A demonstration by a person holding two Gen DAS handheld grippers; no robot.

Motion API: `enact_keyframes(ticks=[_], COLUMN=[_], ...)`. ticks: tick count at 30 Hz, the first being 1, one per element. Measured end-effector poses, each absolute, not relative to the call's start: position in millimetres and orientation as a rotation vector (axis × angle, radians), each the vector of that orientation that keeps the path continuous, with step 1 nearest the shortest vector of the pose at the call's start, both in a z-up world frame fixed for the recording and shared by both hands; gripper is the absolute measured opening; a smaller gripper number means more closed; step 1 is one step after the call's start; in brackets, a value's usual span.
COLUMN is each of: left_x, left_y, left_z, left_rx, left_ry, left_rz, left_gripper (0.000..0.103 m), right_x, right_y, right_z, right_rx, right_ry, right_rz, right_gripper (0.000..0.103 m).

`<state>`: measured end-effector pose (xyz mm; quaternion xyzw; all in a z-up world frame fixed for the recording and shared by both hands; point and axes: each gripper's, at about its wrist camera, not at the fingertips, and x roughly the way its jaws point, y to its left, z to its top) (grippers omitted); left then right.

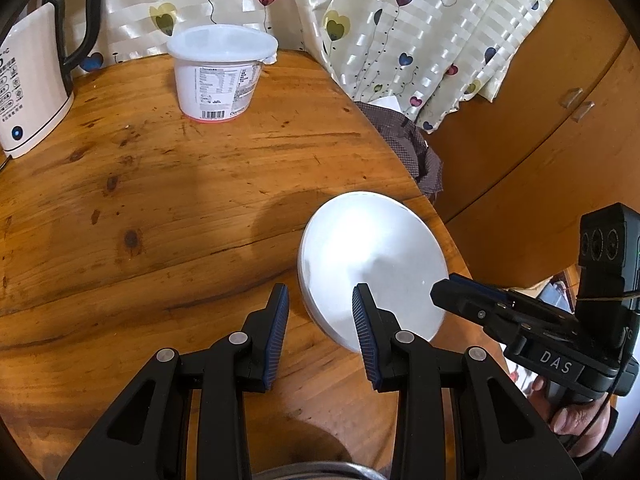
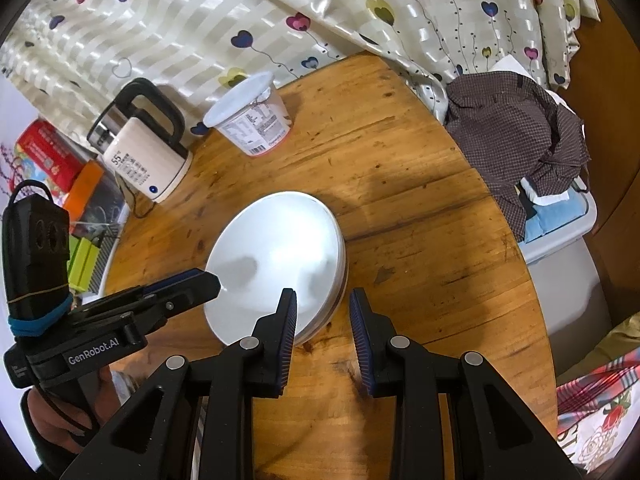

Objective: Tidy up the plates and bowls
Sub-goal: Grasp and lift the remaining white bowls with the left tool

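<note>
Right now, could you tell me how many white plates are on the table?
2 at least, stacked in one pile of white plates near the table edge, between both grippers; more may hide beneath.

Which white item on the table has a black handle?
The kettle, at the table's far edge by the curtain. The tub beside it has only a lid, and the plate stack near both grippers has no handle.
</note>
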<state>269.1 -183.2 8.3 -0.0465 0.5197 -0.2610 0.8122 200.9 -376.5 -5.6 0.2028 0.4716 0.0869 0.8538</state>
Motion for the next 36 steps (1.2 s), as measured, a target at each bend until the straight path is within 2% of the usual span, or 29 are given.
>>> enact_keyframes(ticks=[7, 9, 14, 36], left_x=[272.3, 273.1, 274.2, 252.3], left_y=[-187.1, -188.8, -188.5, -172.5], left_z=[2.4, 0.7, -1.6, 19.3], left_rx=[-0.101, -0.098, -0.093, -0.113], left_ry=[1.122, 1.125, 1.127, 1.093], left_rz=[-0.560, -0.561, -0.551, -0.541], left_gripper=[0.032, 0.027, 0.020, 0.020], right_x=[207.1, 207.7, 209.6, 194.2], right_y=[-378.3, -377.7, -374.6, -364.6], right_z=[-13.3, -13.9, -13.4, 9.1], right_rx=[0.432, 0.428, 0.413, 0.402], right_ry=[1.002, 1.001, 1.000, 0.979], right_rz=[0.180, 0.183, 0.186, 0.211], right_gripper=[0.025, 0.023, 0.020, 0.019])
